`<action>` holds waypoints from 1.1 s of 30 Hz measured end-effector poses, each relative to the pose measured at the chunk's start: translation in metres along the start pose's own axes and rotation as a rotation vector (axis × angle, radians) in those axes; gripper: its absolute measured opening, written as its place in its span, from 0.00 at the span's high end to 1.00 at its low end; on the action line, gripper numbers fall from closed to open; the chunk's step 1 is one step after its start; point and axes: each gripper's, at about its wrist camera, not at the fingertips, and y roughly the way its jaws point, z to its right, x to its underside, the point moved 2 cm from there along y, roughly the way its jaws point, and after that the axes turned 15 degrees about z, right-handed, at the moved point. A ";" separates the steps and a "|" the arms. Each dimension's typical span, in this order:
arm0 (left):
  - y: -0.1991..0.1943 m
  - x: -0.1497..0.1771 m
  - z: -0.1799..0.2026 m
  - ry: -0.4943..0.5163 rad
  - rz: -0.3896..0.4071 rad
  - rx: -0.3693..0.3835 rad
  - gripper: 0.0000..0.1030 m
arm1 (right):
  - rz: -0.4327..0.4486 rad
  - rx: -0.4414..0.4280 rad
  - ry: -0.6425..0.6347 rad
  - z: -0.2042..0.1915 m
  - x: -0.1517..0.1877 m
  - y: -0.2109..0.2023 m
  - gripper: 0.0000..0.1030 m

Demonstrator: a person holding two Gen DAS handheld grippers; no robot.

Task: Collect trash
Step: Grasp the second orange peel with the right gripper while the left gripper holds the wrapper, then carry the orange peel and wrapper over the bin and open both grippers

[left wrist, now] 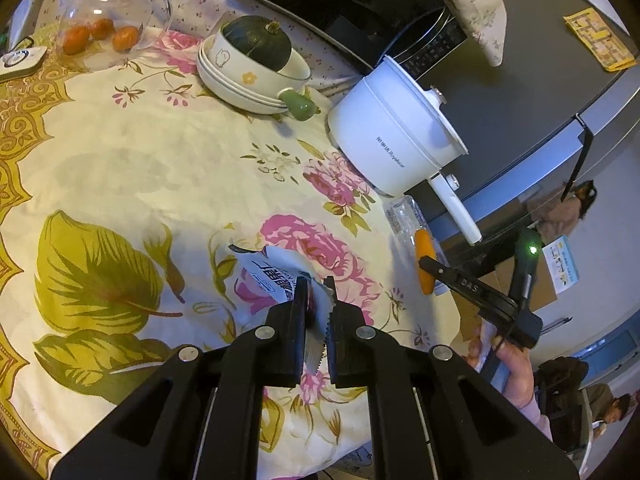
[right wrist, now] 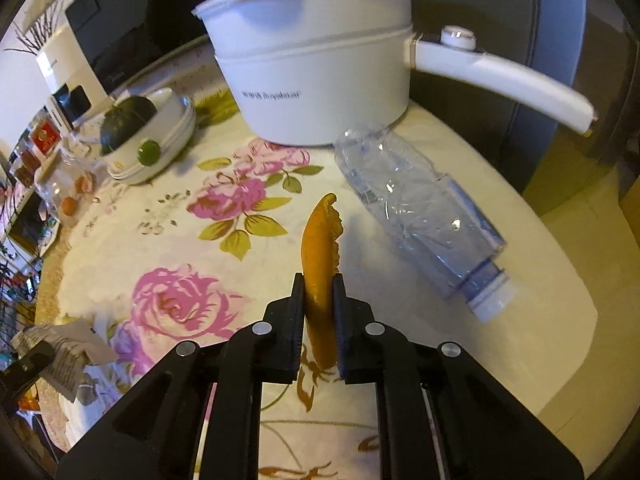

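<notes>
Orange peel is pinched in the right gripper near the table's right edge while the left gripper clamps a torn wrapper, so pickup looks done; next, both need carrying to a bin, unseen here.

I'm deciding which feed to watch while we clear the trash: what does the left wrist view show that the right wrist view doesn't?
Left wrist view only: the left gripper shut on the torn wrapper, and the hand holding the right gripper.

Right wrist view only: the right gripper shut on the orange peel, and the whole crushed plastic bottle lying beside it.

Both: the white pot, the stacked bowls with the dark squash, and the flowered tablecloth.
</notes>
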 end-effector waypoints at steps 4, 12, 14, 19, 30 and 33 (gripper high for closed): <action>-0.003 -0.001 0.006 0.005 0.009 0.011 0.92 | 0.042 0.001 -0.007 -0.003 0.000 -0.022 0.88; -0.013 0.001 0.025 0.028 0.028 0.043 0.92 | 0.103 0.004 -0.009 -0.007 0.014 -0.074 0.88; -0.016 0.004 0.031 0.036 0.030 0.052 0.92 | 0.113 0.004 -0.004 -0.005 0.018 -0.088 0.88; -0.023 0.008 0.050 0.067 0.027 0.075 0.92 | 0.130 -0.003 0.025 0.000 0.026 -0.117 0.88; -0.036 0.032 0.107 0.142 -0.036 0.150 0.92 | 0.156 0.024 0.074 0.022 0.048 -0.175 0.88; -0.036 0.044 0.130 0.184 -0.076 0.177 0.92 | 0.151 0.050 0.100 0.039 0.058 -0.187 0.88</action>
